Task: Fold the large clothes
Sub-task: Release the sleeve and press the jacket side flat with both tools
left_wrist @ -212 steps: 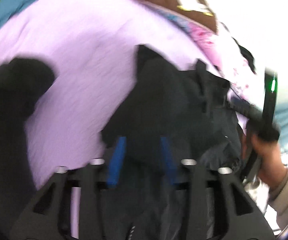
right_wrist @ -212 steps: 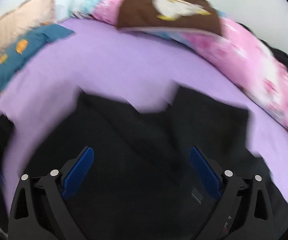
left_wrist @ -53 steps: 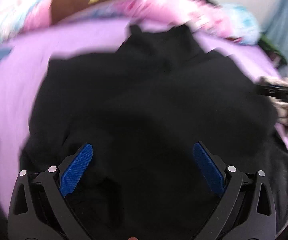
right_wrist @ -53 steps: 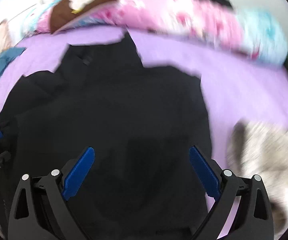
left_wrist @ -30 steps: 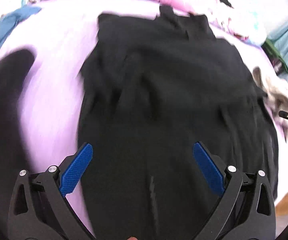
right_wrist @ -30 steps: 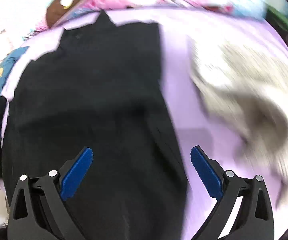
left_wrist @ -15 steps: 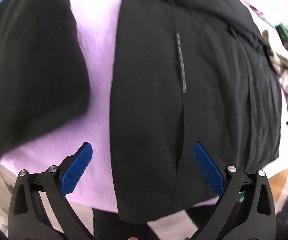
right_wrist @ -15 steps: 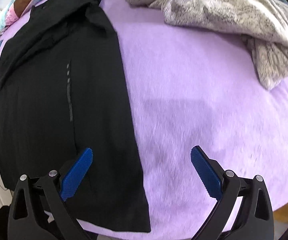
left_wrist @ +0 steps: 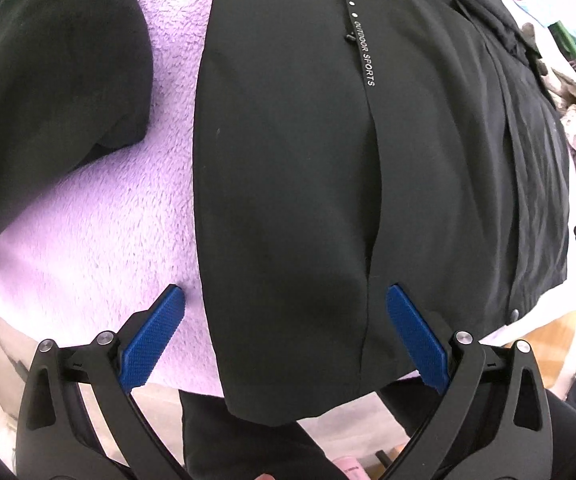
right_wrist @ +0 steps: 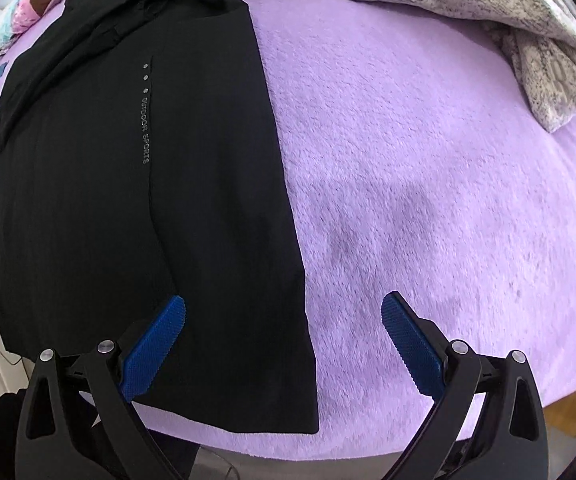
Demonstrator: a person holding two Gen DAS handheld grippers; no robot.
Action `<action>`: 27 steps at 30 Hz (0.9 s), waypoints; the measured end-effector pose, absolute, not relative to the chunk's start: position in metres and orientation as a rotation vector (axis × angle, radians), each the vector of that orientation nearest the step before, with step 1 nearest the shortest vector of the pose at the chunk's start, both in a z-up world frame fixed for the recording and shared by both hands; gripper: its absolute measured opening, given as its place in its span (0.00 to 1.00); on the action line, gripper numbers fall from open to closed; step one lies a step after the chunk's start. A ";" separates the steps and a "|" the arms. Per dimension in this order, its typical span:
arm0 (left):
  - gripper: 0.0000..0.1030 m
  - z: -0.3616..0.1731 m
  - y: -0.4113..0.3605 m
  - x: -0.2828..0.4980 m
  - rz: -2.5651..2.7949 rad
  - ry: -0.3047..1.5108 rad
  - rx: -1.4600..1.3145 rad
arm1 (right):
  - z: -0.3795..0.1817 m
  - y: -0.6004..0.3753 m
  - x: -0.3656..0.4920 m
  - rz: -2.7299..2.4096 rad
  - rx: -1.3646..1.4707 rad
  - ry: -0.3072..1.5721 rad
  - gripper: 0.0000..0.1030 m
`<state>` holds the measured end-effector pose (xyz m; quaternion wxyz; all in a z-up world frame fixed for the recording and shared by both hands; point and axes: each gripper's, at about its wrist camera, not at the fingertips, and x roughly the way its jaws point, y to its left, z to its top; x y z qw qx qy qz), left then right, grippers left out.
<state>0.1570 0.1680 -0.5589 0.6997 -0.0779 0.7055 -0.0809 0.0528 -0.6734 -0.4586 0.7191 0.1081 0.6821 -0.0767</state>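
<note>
The black jacket point(left_wrist: 288, 160) lies spread flat on a bed, its smooth matte fabric printed with "OUTDOOR SPORTS" along a seam, filling the centre of the left view and the left half of the right view. The left hand-held gripper point(left_wrist: 286, 340) hangs above its lower hem, blue ribbed pads wide apart, holding nothing. The right hand-held gripper point(right_wrist: 284, 344) likewise gapes empty, straddling the jacket's right edge. Beneath is a fuzzy lilac blanket point(right_wrist: 427, 180); a mottled grey knit garment point(right_wrist: 487, 20) lies crumpled upper right.

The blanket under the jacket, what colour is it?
Lilac purple, a fuzzy fleece blanket; clearest in the right wrist view.
</note>
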 end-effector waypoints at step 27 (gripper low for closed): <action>0.94 -0.585 0.173 0.155 -0.147 1.623 -0.204 | -0.507 -0.645 0.083 -0.111 0.238 1.531 0.94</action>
